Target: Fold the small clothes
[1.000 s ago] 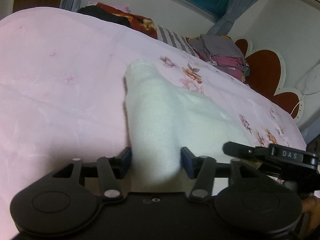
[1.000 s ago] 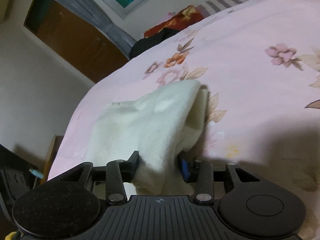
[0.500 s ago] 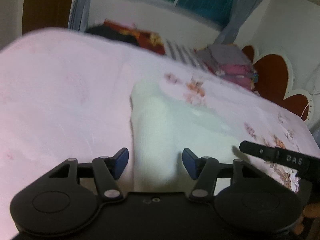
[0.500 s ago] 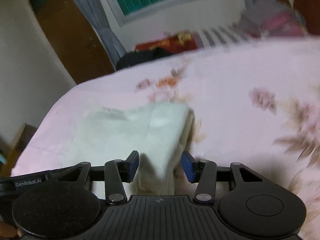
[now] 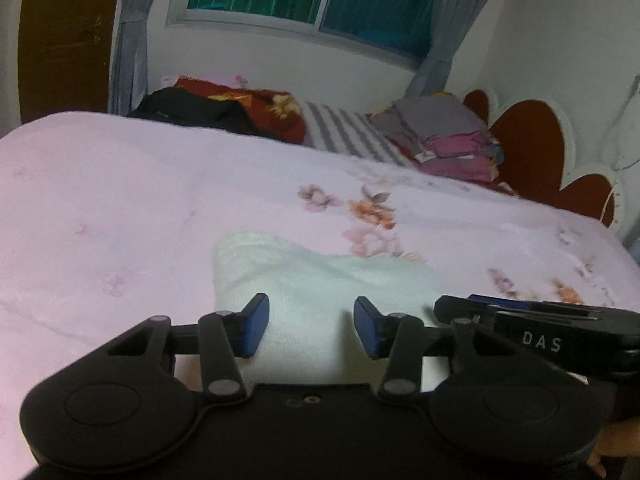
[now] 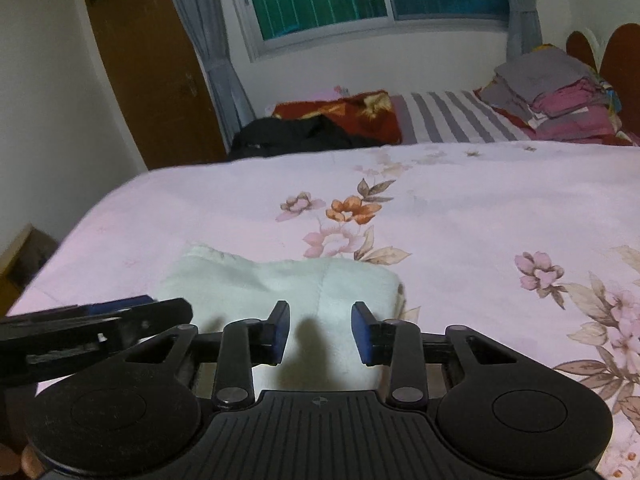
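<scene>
A small white knitted garment (image 5: pixel 304 280) lies folded on the pink floral bedsheet (image 5: pixel 120 200); it also shows in the right wrist view (image 6: pixel 280 284). My left gripper (image 5: pixel 311 326) is open, its blue pads on either side of the garment's near edge, holding nothing. My right gripper (image 6: pixel 321 331) is open over the garment's near right part, also empty. The right gripper's body (image 5: pixel 536 328) shows at the right of the left wrist view, and the left gripper's body (image 6: pixel 88 328) at the left of the right wrist view.
A stack of folded grey and pink clothes (image 6: pixel 560 92) sits at the far right by the red headboard (image 5: pixel 532 148). A dark garment and red blanket (image 6: pixel 320 124) lie at the far edge beside a striped pillow (image 6: pixel 452 116). The bed's left edge (image 6: pixel 60 264) drops off.
Both grippers have opened and let go of the white garment, then drawn back and tilted up. The garment now lies flat on the bed.
</scene>
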Tool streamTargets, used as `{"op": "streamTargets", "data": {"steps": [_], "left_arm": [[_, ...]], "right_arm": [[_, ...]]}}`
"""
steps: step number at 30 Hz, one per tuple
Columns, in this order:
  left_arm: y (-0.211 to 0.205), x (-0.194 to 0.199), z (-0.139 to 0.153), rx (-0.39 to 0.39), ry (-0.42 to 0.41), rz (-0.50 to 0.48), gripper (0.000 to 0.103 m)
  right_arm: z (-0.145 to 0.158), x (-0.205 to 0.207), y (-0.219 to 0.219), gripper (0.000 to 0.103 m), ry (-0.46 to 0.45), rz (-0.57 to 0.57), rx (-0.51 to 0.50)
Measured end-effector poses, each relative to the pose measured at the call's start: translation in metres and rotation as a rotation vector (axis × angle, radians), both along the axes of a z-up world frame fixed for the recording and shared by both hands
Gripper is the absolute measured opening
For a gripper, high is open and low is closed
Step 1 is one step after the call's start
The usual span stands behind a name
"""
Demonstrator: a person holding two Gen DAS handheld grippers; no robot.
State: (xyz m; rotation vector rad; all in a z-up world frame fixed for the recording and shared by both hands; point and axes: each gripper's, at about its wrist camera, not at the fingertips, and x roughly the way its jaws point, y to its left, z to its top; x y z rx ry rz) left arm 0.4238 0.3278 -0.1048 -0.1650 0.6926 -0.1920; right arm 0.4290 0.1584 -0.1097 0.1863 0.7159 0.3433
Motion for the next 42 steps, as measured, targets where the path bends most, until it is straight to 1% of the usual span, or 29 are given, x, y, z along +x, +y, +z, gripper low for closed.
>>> {"op": "streamTargets", "data": {"steps": [3, 5, 7, 8, 10, 11, 13, 15, 17, 20, 25, 29, 31, 33, 34, 37, 40, 42], "left_arm": [[0.002, -0.004, -0.007, 0.012, -0.006, -0.014, 0.043], [0.006, -0.005, -0.012, -0.008, -0.001, -0.012, 0.043], [0.007, -0.005, -0.012, -0.013, 0.0, -0.007, 0.043], [0.005, -0.006, -0.011, 0.003, 0.0, -0.01, 0.044], [0.002, -0.01, -0.004, 0.027, -0.01, -0.008, 0.045], [0.003, -0.016, 0.001, 0.025, -0.017, -0.001, 0.045], [0.007, -0.027, 0.009, 0.011, -0.025, 0.01, 0.045], [0.013, -0.045, 0.017, 0.003, -0.036, 0.017, 0.045], [0.018, -0.065, 0.019, 0.015, -0.032, 0.008, 0.045], [0.02, -0.091, 0.015, 0.035, -0.014, -0.014, 0.045], [0.012, -0.124, -0.001, 0.077, 0.014, -0.028, 0.045], [0.013, -0.136, -0.016, 0.088, 0.092, -0.014, 0.046], [0.016, -0.14, -0.022, 0.075, 0.108, 0.003, 0.048], [0.015, -0.14, -0.022, 0.084, 0.113, 0.004, 0.048], [0.014, -0.142, -0.021, 0.087, 0.115, 0.006, 0.048], [0.011, -0.146, -0.021, 0.104, 0.114, 0.002, 0.047], [0.012, -0.145, -0.025, 0.087, 0.122, 0.006, 0.049], [0.012, -0.144, -0.023, 0.091, 0.129, 0.011, 0.051]], "right_arm": [[-0.014, 0.008, 0.004, 0.035, 0.025, 0.008, -0.034], [-0.026, 0.013, 0.006, 0.035, 0.035, 0.004, -0.083], [-0.037, 0.018, 0.003, 0.035, 0.05, -0.013, -0.071], [-0.039, 0.019, 0.002, 0.035, 0.054, -0.021, -0.064], [-0.036, 0.02, 0.007, 0.035, 0.051, -0.014, -0.103], [-0.032, 0.019, 0.008, 0.035, 0.05, -0.012, -0.112], [-0.019, 0.009, 0.003, 0.035, 0.03, -0.023, -0.083], [-0.003, -0.01, -0.002, 0.035, -0.004, -0.004, -0.069], [0.01, -0.036, -0.008, 0.035, -0.034, 0.012, -0.069], [0.015, -0.073, -0.013, 0.035, -0.038, 0.044, -0.069], [-0.003, -0.115, -0.011, 0.035, 0.019, 0.063, -0.078], [-0.021, -0.134, -0.011, 0.035, 0.079, 0.052, -0.083], [-0.029, -0.142, -0.012, 0.035, 0.095, 0.042, -0.112], [-0.039, -0.148, -0.013, 0.035, 0.119, 0.039, -0.12], [-0.04, -0.15, -0.013, 0.035, 0.117, 0.032, -0.116], [-0.036, -0.148, -0.012, 0.035, 0.155, 0.023, -0.11], [-0.039, -0.15, -0.013, 0.035, 0.166, 0.041, -0.119], [-0.038, -0.149, -0.014, 0.035, 0.186, 0.033, -0.104]]}}
